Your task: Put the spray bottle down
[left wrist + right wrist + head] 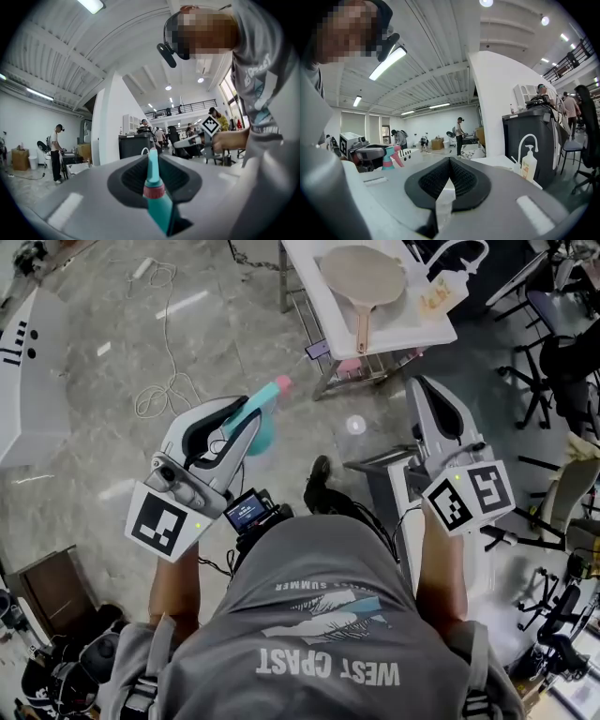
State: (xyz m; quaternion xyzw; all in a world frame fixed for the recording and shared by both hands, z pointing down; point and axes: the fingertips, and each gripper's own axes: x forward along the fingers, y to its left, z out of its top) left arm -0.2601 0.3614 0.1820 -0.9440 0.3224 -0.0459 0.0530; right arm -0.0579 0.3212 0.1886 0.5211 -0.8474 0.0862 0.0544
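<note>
A teal spray bottle (266, 409) with a pink trigger is clamped in my left gripper (249, 420), which is shut on it and held level over the floor, short of the table. In the left gripper view the bottle (157, 197) stands between the jaws with its pink collar and teal head upward. My right gripper (420, 386) is out in front at the right; its jaws meet at the tips with nothing in them. From the right gripper view (450, 164) the bottle (390, 157) shows at the far left, in the other gripper.
A white table (424, 332) stands ahead, carrying a round wooden board with a handle (362, 279) and a pump bottle (439, 294) that also shows as the pump bottle (528, 167). Cables lie on the floor at left. Chairs and equipment crowd the right side.
</note>
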